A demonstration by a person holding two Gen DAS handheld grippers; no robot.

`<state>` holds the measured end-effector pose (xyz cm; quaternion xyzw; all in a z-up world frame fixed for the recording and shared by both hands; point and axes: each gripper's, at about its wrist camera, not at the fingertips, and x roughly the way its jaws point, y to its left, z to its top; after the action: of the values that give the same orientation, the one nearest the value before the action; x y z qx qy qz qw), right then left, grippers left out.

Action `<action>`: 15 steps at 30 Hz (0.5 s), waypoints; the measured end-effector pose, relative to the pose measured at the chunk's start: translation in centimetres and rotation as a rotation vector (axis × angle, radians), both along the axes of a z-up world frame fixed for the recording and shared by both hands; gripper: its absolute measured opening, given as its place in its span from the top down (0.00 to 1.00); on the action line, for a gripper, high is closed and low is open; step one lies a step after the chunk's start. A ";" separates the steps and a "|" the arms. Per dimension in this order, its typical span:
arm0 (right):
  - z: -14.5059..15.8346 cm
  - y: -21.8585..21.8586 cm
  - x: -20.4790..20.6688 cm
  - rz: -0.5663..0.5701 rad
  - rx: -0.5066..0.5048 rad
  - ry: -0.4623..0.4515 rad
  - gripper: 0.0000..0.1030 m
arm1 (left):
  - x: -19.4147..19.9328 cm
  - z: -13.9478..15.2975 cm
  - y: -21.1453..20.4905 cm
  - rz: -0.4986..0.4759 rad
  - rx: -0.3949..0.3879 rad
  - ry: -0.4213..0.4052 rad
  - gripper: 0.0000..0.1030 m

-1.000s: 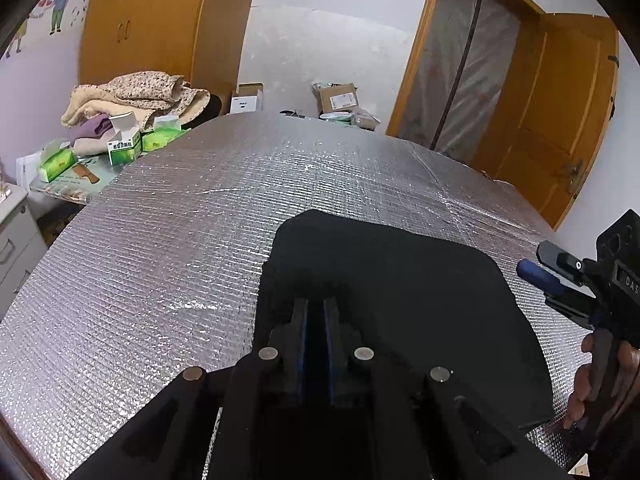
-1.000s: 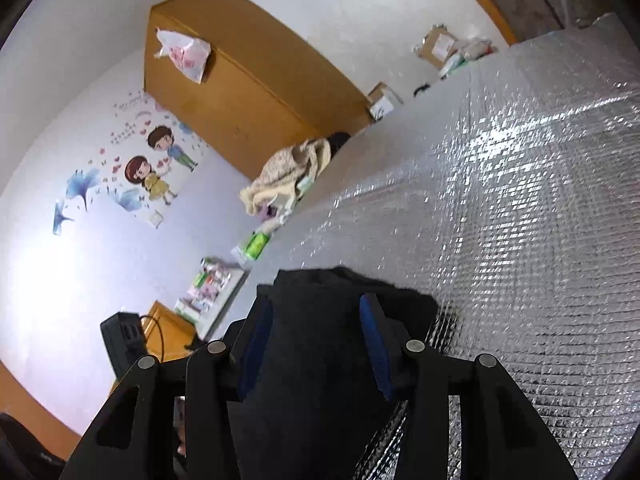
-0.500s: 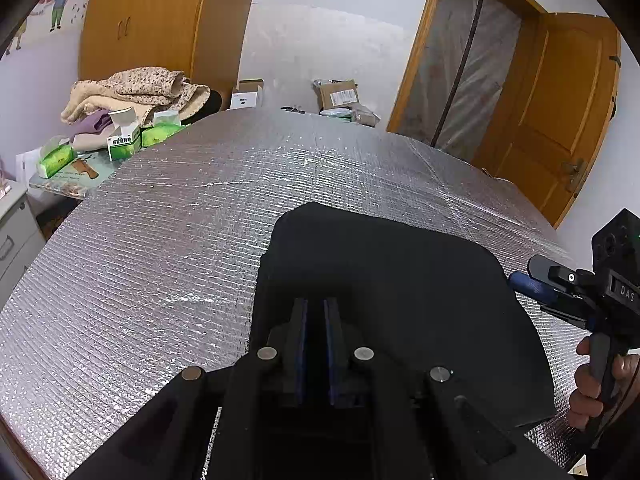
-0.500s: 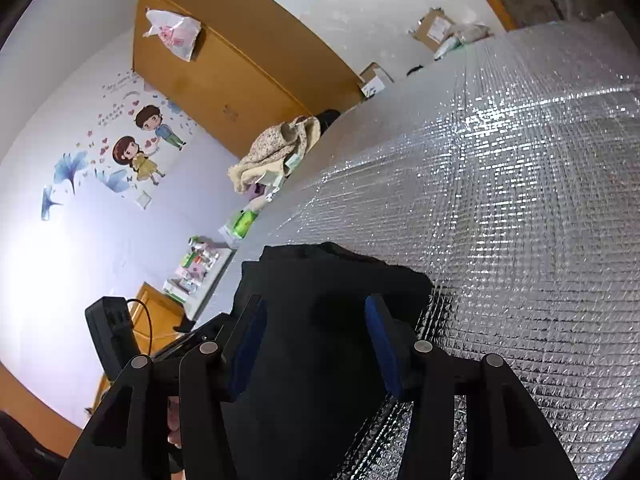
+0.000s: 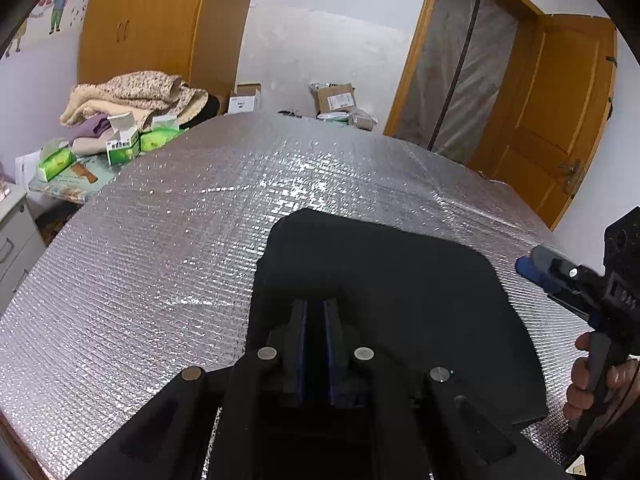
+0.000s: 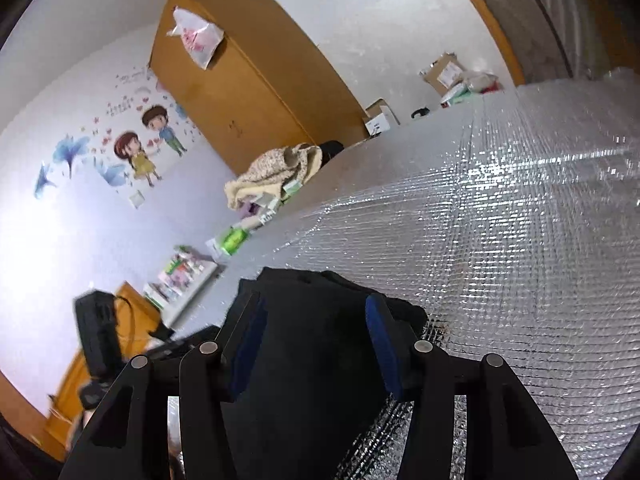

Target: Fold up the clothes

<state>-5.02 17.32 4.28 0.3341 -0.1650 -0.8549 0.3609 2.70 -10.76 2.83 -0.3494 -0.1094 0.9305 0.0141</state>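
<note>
Lying flat on the silver quilted foil surface, the black garment sits toward that surface's near right part, folded into a rough rectangle with rounded far corners; the left gripper hangs low over the garment's near edge with its blue-padded fingers nearly pressed together, and whether any cloth is caught in the thin gap cannot be told; the right gripper has its fingers spread wide, poised over the garment's right edge with nothing pinched between them; in the left wrist view a hand grips that tool's handle off the surface's right edge; beyond the far left corner lie a heap of blankets and green tissue packs.
</note>
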 end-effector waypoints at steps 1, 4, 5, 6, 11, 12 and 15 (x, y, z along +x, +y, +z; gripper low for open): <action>0.1 -0.2 0.2 -0.002 0.017 0.004 0.48 | 0.2 0.2 0.1 -0.002 -0.003 0.005 0.93; 0.2 -0.4 0.6 -0.009 0.043 0.003 0.48 | 0.5 0.3 0.2 -0.004 -0.007 0.008 0.93; 0.2 -0.5 0.7 -0.008 0.050 0.009 0.48 | 0.5 0.2 0.2 -0.004 -0.008 0.004 0.93; 0.2 -0.6 0.9 -0.006 0.058 0.015 0.48 | 0.6 0.1 0.1 -0.004 -0.009 0.000 0.93; 0.2 -1.2 1.7 0.000 0.094 0.044 0.48 | 0.7 -0.3 0.2 -0.004 -0.009 -0.010 0.93; 0.2 -1.2 1.8 0.000 0.101 0.049 0.48 | 0.7 -0.4 0.2 -0.005 -0.009 -0.012 0.93; 0.2 -1.3 1.8 -0.011 0.112 0.049 0.46 | 0.8 -0.6 0.3 -0.005 -0.009 -0.017 0.93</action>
<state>-3.21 16.00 4.49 0.3319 -0.1101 -0.8727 0.3407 3.51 -10.48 2.21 -0.3574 -0.1046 0.9280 0.0140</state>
